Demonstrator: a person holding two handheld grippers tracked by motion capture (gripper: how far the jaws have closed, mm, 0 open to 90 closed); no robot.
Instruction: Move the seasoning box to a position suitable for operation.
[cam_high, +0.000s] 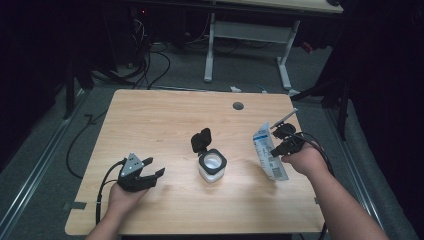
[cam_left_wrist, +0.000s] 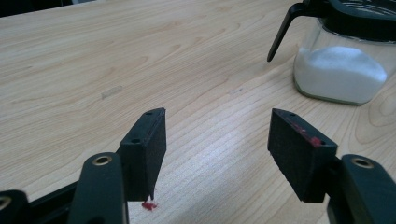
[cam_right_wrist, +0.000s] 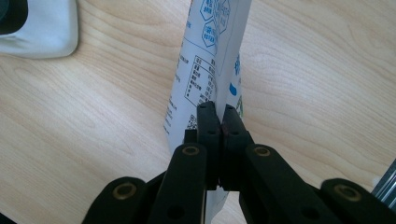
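Note:
A glass jar (cam_high: 212, 166) with white powder inside stands at the table's middle, its black flip lid (cam_high: 201, 139) raised open; the jar (cam_left_wrist: 339, 70) also shows at the upper right of the left gripper view. My left gripper (cam_high: 155, 168) rests open near the front left, nothing between its pads (cam_left_wrist: 146, 150), aimed toward the jar. My right gripper (cam_high: 278, 141) is shut on a white and blue printed pouch (cam_high: 268, 152), held above the table right of the jar. In the right gripper view the pouch (cam_right_wrist: 205, 65) is pinched between the jaws, with the right gripper (cam_right_wrist: 220, 115) closed on its edge.
The wooden table (cam_high: 165, 120) has a round grey grommet (cam_high: 238, 106) near its far edge. Cables lie on the floor beyond and to the left. A white desk frame (cam_high: 247, 35) stands behind the table.

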